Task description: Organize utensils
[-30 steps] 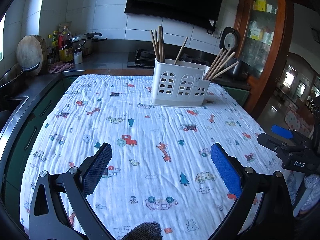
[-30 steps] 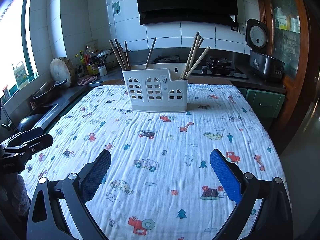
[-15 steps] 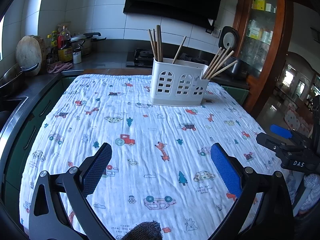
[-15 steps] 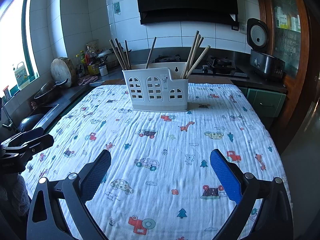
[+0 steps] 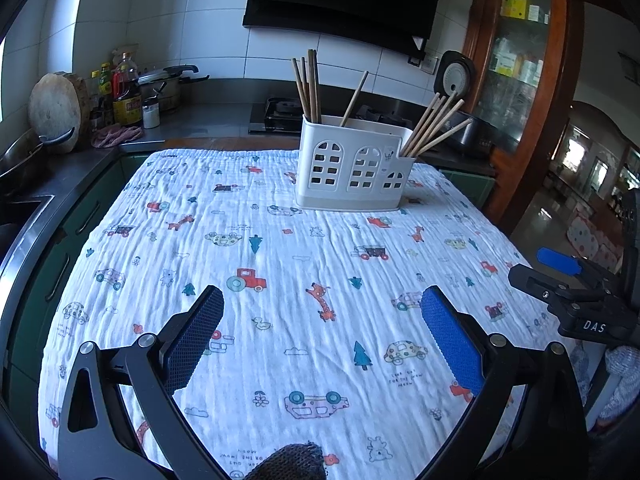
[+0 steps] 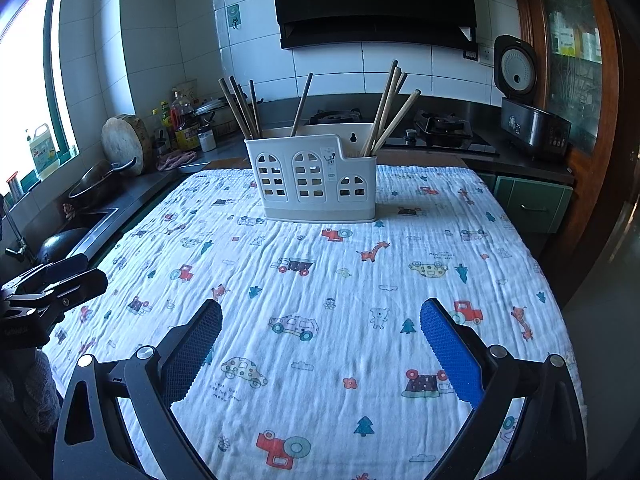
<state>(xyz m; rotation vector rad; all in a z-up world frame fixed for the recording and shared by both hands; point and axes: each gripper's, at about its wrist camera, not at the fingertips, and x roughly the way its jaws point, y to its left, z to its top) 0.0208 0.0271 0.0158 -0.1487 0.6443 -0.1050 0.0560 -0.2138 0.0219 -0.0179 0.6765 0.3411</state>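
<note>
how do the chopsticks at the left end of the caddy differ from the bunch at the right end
The left chopsticks look darker brown and stand nearly upright, tips leaning slightly left, in the tall end of the white caddy. The right chopsticks are paler and splay rightward from the low end. Both bunches stand loose, handles up.

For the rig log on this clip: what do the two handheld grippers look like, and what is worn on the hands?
Both match: the left gripper and right gripper have black, angular metal frames with silver pivot bolts and long fingers faced with textured blue pads. White lettering "DAS" marks the right gripper's body. Grey knitted fabric, probably a glove, shows beneath it.
</note>
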